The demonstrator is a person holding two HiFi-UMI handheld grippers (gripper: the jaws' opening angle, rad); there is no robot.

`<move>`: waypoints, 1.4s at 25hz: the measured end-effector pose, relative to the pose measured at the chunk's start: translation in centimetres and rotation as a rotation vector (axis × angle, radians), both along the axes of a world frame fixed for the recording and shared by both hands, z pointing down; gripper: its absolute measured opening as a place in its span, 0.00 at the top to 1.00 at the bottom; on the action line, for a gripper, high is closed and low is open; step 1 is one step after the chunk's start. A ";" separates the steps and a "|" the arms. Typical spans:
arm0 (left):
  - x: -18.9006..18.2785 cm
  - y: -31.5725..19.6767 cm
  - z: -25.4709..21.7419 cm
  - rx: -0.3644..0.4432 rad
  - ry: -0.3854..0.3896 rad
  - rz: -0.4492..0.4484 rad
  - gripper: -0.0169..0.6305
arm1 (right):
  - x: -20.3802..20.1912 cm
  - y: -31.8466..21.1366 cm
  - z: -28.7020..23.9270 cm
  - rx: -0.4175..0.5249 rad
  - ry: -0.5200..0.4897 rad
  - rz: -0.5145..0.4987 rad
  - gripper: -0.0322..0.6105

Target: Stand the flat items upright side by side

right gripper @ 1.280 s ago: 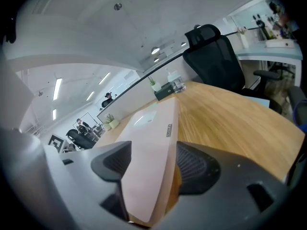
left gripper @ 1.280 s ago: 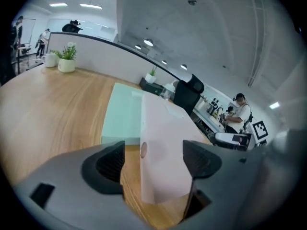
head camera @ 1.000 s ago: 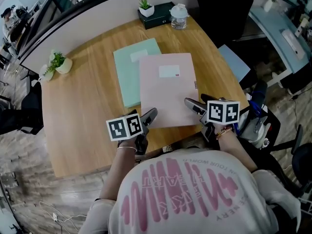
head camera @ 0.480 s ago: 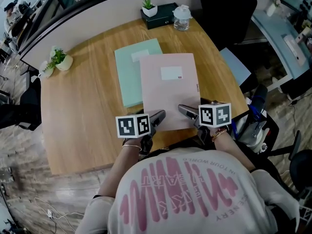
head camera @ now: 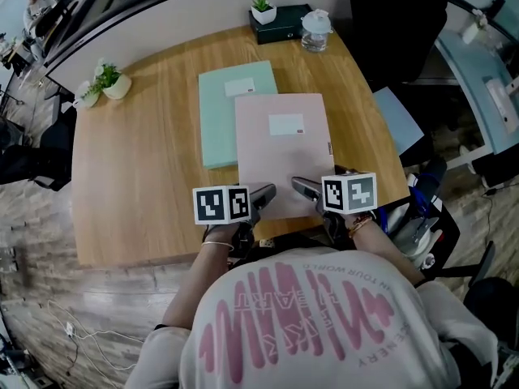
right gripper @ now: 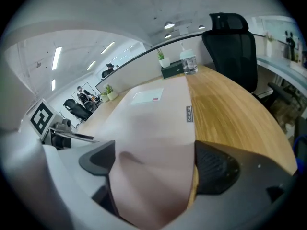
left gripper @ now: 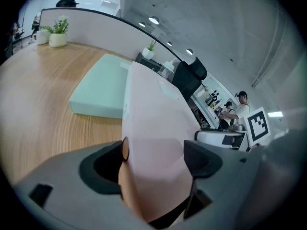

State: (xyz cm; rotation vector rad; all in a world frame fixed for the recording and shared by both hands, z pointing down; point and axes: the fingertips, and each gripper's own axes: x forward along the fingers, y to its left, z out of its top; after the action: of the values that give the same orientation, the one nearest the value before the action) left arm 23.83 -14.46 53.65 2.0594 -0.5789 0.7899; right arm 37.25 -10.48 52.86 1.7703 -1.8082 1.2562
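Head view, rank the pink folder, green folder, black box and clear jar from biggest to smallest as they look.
1. pink folder, though it lies nearer the camera and covers part of the next, so they may match
2. green folder
3. black box
4. clear jar

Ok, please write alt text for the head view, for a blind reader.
A person holds two grippers at the near edge of a pink folder lying on a wooden table, partly over a green folder. The left gripper has just been closing its jaws, the right gripper opening; the folder's edge sits ungripped between each pair.
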 end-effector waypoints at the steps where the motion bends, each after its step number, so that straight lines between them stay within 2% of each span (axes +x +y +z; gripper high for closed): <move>1: -0.1 0.2 -0.1 -0.016 0.005 -0.013 0.36 | 0.1 0.1 -0.4 0.006 0.005 -0.013 0.17; 3: 0.0 0.5 -0.4 -0.039 0.019 -0.034 0.36 | 0.5 0.3 -1.1 0.024 0.009 -0.035 0.22; 5: 0.0 0.7 -0.7 -0.034 0.028 -0.053 0.36 | 0.5 0.3 -1.6 0.040 0.002 -0.059 0.22; 11: -0.4 0.9 -2.5 0.075 0.035 -0.111 0.36 | 0.1 0.5 -2.3 0.079 0.012 -0.119 0.22; 14: -1.1 1.0 -3.1 0.102 0.038 -0.143 0.36 | -0.4 0.1 -2.8 0.106 0.007 -0.145 0.23; 19: -2.8 1.2 -4.4 0.169 0.062 -0.229 0.36 | -1.9 -0.9 -4.4 0.175 0.056 -0.216 0.23; 22: -4.6 1.4 -5.1 0.210 0.064 -0.272 0.36 | -3.5 -1.2 -4.9 0.202 0.035 -0.247 0.24; 27: -8.8 1.6 -5.7 0.232 0.036 -0.349 0.36 | -7.7 -2.0 -5.1 0.211 0.009 -0.321 0.24; 31: -12.7 1.8 -5.8 0.240 0.017 -0.415 0.36 | -11.5 -3.1 -5.4 0.212 0.013 -0.398 0.26; 35: -16.9 1.2 -5.9 0.233 0.012 -0.444 0.36 | -15.8 -4.5 -6.1 0.234 0.051 -0.449 0.27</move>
State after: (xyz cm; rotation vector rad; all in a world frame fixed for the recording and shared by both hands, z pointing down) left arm 6.98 -13.30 47.77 2.0284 -1.1171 0.4638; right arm 21.43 -14.98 46.78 1.3678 -2.2315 0.8441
